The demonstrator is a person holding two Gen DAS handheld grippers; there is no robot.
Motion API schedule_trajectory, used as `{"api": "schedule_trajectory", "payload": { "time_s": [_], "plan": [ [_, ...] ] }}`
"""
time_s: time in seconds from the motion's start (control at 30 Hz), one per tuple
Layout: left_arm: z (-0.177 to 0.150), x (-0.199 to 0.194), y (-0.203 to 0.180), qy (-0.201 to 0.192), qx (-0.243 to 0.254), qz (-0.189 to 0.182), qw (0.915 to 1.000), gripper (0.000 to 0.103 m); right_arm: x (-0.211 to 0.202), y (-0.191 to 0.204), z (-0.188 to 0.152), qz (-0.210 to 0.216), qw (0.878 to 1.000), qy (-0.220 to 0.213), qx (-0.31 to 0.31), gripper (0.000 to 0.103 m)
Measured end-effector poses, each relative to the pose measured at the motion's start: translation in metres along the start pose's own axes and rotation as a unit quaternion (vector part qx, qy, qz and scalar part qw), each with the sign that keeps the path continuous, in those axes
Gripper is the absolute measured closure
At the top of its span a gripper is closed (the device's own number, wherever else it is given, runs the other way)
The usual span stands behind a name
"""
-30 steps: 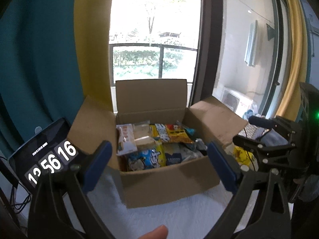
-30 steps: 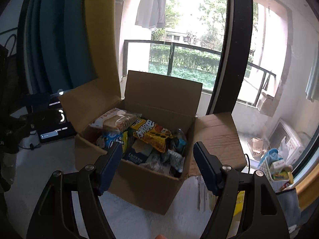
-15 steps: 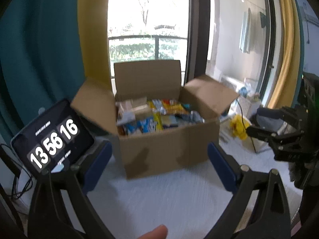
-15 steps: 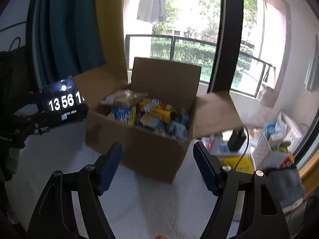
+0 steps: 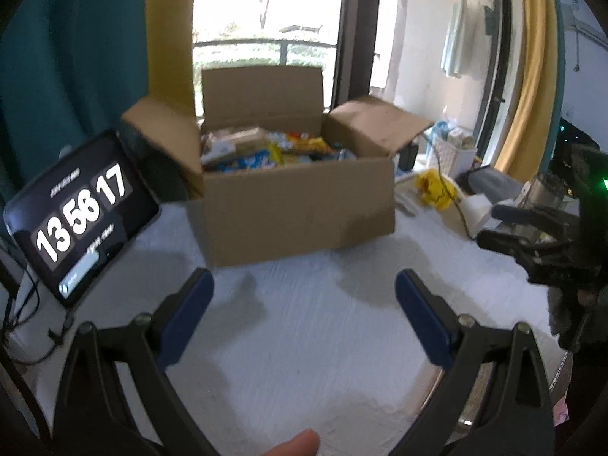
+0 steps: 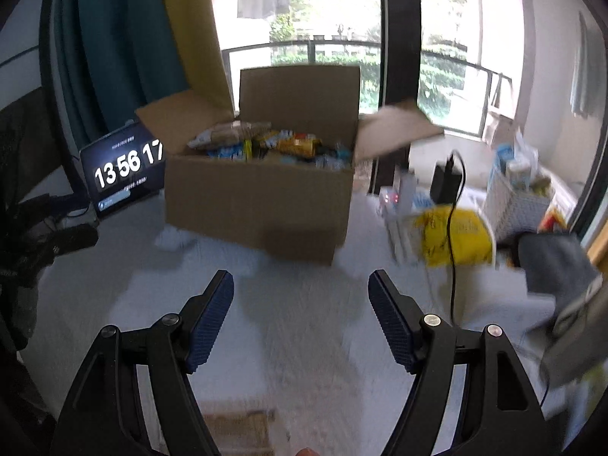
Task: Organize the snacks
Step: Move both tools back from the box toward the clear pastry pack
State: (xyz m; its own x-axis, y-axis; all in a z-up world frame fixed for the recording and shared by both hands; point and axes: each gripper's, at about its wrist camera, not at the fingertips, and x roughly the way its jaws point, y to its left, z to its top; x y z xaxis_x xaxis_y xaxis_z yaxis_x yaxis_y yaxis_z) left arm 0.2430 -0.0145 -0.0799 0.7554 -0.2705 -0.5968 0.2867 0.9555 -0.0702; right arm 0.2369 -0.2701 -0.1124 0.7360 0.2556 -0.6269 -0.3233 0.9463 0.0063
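The left gripper (image 5: 304,288) has its jaws spread wide with nothing between them; only the white cloth (image 5: 304,342) covering the table shows in the gap. The right gripper (image 6: 300,285) likewise stands wide and empty over the same cloth. Both sets of blue pads (image 6: 211,319) sit low in their frames, well short of the box.

The cardboard box (image 5: 296,209) stands in the centre of each view, above the jaws, with its flaps folded outward and the rear flap upright. The snacks (image 5: 266,148) fill it to the rim: packets in blue, yellow and white, details blurred. In the right wrist view the snacks (image 6: 266,144) appear at the same place in the box (image 6: 258,205).

A tablet (image 5: 76,212) showing a clock leans at the left of the frame, just beside the box's left flap. A yellow bag (image 6: 452,235) and a white basket (image 6: 516,197) lie at the right of the frame, apart from the box. A fingertip (image 5: 296,444) shows at the bottom edge of the left wrist view. Behind the box are curtains and a window onto a balcony.
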Motion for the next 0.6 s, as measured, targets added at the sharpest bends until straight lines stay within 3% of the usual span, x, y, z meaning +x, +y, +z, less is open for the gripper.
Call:
{"api": "schedule_trajectory", "payload": {
  "time_s": [0.37, 0.6],
  "plan": [
    [-0.074, 0.019, -0.003, 0.078, -0.03, -0.002, 0.9965, 0.006, 0.003, 0.01, -0.069, -0.008, 0.997, 0.067, 0.028, 0.026],
    [-0.104, 0.019, -0.015, 0.096, -0.03, 0.001, 0.995, 0.006, 0.003, 0.019, -0.096, 0.002, 0.994, 0.107, 0.031, 0.026]
  ]
}}
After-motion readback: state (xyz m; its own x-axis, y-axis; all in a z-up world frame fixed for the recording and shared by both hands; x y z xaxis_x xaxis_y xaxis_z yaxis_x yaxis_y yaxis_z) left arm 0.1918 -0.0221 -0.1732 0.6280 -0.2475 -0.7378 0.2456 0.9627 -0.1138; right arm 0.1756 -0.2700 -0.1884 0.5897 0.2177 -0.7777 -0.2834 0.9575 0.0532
